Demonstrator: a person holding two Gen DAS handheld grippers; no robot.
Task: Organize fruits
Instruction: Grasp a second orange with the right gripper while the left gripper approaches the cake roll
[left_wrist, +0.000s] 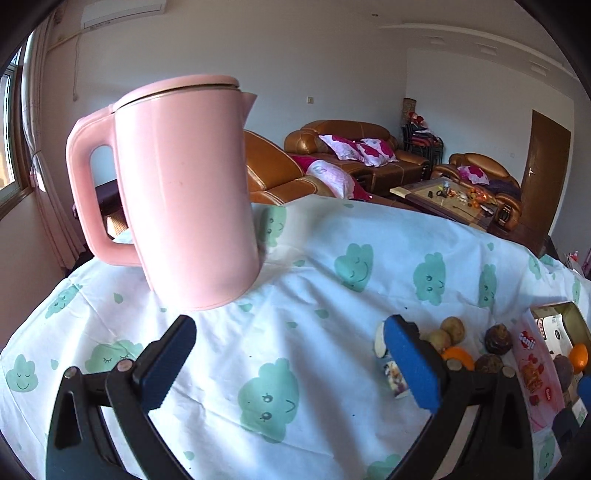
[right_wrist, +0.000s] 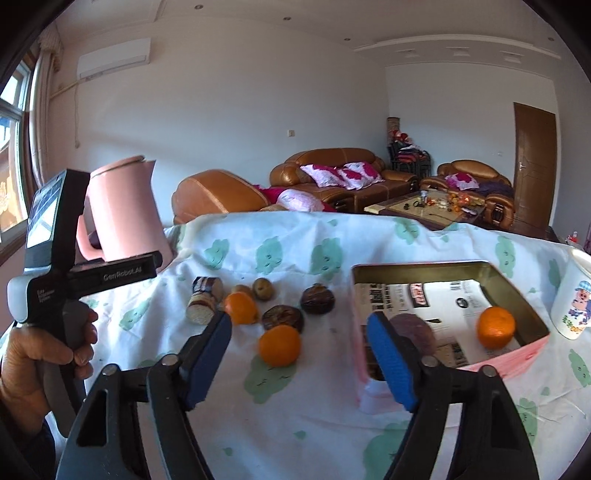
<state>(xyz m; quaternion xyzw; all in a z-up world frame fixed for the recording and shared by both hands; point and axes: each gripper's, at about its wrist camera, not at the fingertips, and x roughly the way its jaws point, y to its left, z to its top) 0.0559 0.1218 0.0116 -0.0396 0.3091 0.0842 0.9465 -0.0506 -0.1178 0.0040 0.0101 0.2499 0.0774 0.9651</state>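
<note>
In the right wrist view a pink tin box (right_wrist: 515, 286) holds an orange (right_wrist: 495, 327) and a dark purple fruit (right_wrist: 413, 330). On the cloth left of it lie an orange (right_wrist: 279, 345), a second orange (right_wrist: 241, 307), two dark passion fruits (right_wrist: 283, 318) (right_wrist: 317, 298) and two brownish fruits (right_wrist: 263, 288). My right gripper (right_wrist: 301, 360) is open and empty, just in front of the near orange. My left gripper (left_wrist: 291, 363) is open and empty over bare cloth, with the fruits (left_wrist: 452, 328) and the box (left_wrist: 565, 325) to its right.
A pink kettle (left_wrist: 181, 192) stands close ahead of the left gripper. A small printed cup (right_wrist: 202, 300) lies on its side by the fruits. A white cartoon mug (right_wrist: 574, 299) stands right of the box. The cloth-covered table (right_wrist: 295, 406) ends at the far edge before sofas.
</note>
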